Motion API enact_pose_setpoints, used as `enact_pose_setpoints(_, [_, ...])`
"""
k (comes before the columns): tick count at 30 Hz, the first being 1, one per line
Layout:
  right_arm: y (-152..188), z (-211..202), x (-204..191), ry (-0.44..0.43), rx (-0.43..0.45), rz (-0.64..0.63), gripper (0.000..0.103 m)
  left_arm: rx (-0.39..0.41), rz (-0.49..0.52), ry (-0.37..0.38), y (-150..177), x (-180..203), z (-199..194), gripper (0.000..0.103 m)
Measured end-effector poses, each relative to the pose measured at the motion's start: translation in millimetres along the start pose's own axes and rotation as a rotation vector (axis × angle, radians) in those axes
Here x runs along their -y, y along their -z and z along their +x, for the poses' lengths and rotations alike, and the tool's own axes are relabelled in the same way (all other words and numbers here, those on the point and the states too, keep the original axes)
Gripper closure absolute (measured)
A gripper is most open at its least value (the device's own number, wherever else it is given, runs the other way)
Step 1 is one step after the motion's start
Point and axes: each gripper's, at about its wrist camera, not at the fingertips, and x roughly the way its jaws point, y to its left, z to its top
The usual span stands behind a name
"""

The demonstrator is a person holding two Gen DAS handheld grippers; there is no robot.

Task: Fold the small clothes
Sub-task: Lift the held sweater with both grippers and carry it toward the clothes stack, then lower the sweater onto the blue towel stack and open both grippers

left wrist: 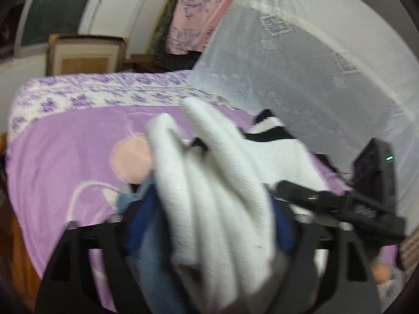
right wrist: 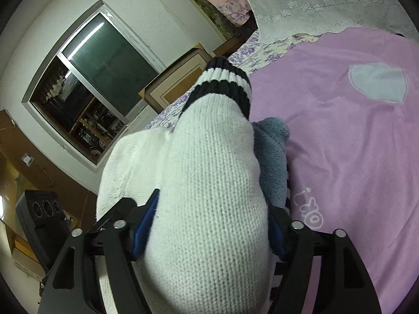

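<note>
White knit sweater (right wrist: 209, 196) is hanging bunched above the bed (right wrist: 353, 144). Left gripper (left wrist: 209, 225) and right gripper (right wrist: 207, 230) are both pinching it.

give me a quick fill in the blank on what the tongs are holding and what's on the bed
1. Both tongs, left and right, are shut on a white knitted ____.
2. The sleeve's cuff carries black and ____ stripes.
3. The blanket covering the bed is mostly ____.
4. Beside the sleeve, on the blanket, lies a fuzzy ____ garment.

Missing words: sweater; white; purple; blue-grey
</note>
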Motion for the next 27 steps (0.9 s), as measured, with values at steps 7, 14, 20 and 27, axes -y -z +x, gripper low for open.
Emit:
enact_pose_setpoints(7, [-4.0, -14.5, -2.8, 0.030, -0.007, -0.009, 0.017, -0.023, -0.070, 0.012, -1.2, -11.2, -1.7, 0.004])
enact_pose_setpoints(14, [11.4, -77.5, -29.0, 0.190, 0.154, -0.231, 0.015, 0.000, -0.069, -0.045, -2.3, -5.1, -28.8, 0.004])
enact_pose_setpoints(20, [36.2, -80.4, -26.0, 0.276, 0.144, -0.290, 0.008, 0.055, 0.038, -0.208, 7.4, 18.8, -46.5, 0.004])
enact_pose_setpoints(27, [39.9, -70.8, -15.0, 0.249, 0.096, -0.237, 0.005, 0.066, 0.065, -0.307, 10.7, 29.0, -49.5, 0.004])
